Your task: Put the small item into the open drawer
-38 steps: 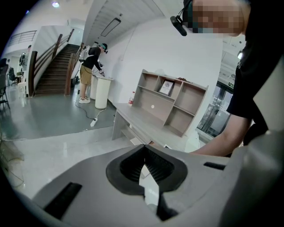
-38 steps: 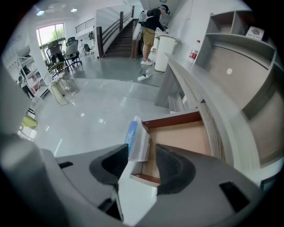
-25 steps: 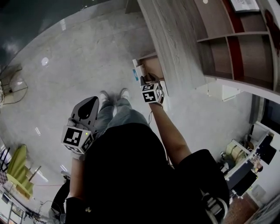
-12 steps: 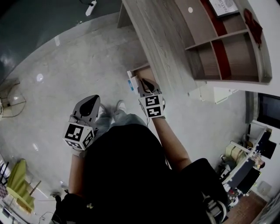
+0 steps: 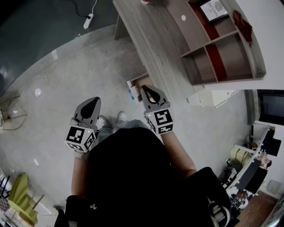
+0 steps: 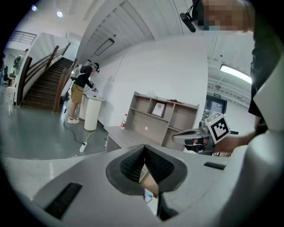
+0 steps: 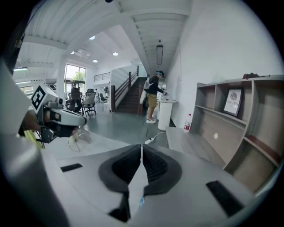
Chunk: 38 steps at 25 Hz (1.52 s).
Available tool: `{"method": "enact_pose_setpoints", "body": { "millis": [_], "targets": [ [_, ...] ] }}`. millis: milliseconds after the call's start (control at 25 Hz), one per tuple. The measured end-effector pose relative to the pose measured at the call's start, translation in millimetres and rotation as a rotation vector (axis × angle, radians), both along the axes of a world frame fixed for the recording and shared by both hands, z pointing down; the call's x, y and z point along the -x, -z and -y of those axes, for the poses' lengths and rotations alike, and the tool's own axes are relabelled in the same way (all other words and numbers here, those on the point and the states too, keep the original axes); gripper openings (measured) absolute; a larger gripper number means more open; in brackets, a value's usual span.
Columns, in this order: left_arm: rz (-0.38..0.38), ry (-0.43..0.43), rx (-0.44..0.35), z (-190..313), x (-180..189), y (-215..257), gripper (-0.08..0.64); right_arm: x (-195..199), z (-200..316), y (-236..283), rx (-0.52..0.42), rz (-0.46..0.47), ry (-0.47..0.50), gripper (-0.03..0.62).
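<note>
Fingers (image 7: pixel 156 167) on R gripper (image 5: pixel 147 91): closing, pads meeting, nothing pinched. On L gripper (image 5: pixel 92 103): pads together too, empty, parked lower left of frame, well apart from the action. Small box (image 5: pixel 131 93), white w/ blue: looks to be at left-front edge of open drawer (image 5: pixel 142 81), centre frame, just left of and below R tips. Long axis too small to read. R far nearer. Reads as drop done.

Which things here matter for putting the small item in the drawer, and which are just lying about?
Job: open wooden drawer under the grey desk; small white-and-blue item at its near edge; right tongs, shut and empty.
Lying about: white power strip; framed picture in the wooden shelf unit; red-and-white bottle on the desk.
</note>
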<state>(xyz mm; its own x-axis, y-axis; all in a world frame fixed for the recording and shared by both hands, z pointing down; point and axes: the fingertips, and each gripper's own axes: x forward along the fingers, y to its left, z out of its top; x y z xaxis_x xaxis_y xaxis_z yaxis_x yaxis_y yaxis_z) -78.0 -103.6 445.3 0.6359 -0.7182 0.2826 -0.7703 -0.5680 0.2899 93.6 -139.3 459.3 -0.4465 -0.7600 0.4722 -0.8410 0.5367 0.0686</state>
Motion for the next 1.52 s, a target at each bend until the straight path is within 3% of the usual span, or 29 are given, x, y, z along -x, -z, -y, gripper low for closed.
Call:
{"method": "enact_pose_setpoints", "body": {
  "millis": [640, 1280, 1520],
  "targets": [
    [-0.035, -0.026, -0.110, 2.3, 9.2, 46.3, 0.002, 15.0, -24.4, 90.3, -0.185, 0.109, 0.038, 0.025],
    [-0.030, -0.065, -0.188, -1.8, -0.8, 77.2, 0.002, 23.1, -28.3, 93.9, -0.187, 0.123, 0.074, 0.025],
    [-0.030, -0.076, -0.183, 0.6, -4.0, 78.2, 0.002, 24.9, -28.5, 90.8, -0.190, 0.124, 0.077, 0.025]
  ]
}}
